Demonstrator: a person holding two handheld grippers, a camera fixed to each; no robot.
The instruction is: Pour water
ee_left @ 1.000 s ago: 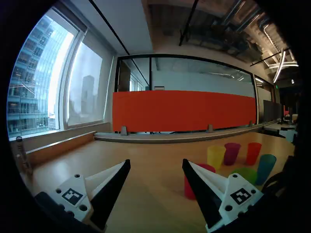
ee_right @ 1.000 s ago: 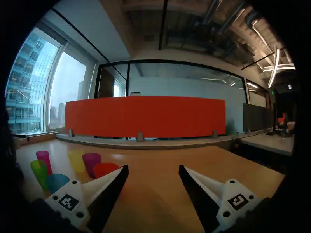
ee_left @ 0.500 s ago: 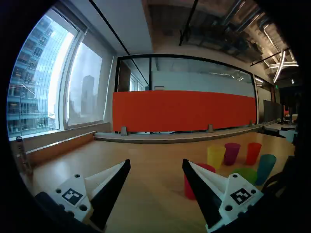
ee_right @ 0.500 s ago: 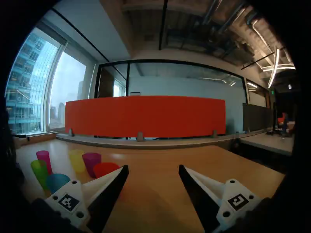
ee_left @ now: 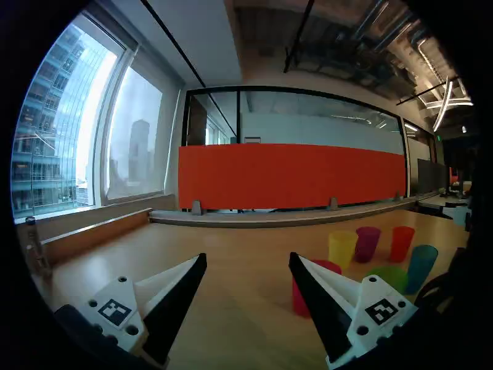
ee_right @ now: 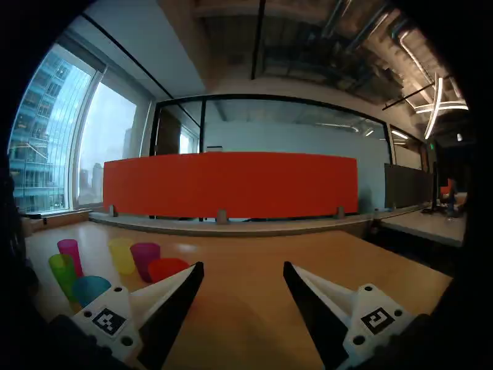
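In the left gripper view, your left gripper [ee_left: 246, 256] is spread wide with nothing between its fingers, low over the smooth, pale wooden desk [ee_left: 246, 327]. Its fingers are white wedges with black inner faces that taper to points. Every cup lies off to the right of that gap. The red cup [ee_left: 298, 302] is nearest, partly hidden behind the right-hand finger; you cannot tell whether the two touch. Farther back stand the yellow cup [ee_left: 342, 248], the purple cup [ee_left: 368, 243] and the orange cup [ee_left: 402, 243] in a row. The green cup [ee_left: 388, 277] and the teal cup [ee_left: 422, 266] are in front of them. All are translucent plastic tumblers that narrow towards the base. Each stands upright, long axis vertical, mouth up.

In the right gripper view, your right gripper [ee_right: 242, 265] is likewise held apart and holds nothing. Here the cluster sits left of the gap. A pink cup [ee_right: 69, 253] and the green cup [ee_right: 61, 271] come first, then the teal one [ee_right: 89, 288], the yellow [ee_right: 122, 254] and the purple [ee_right: 145, 256]. The red one [ee_right: 166, 269] is just beside the left-hand finger's tip. A flat orange partition [ee_right: 231, 185] runs along the desk's far edge.
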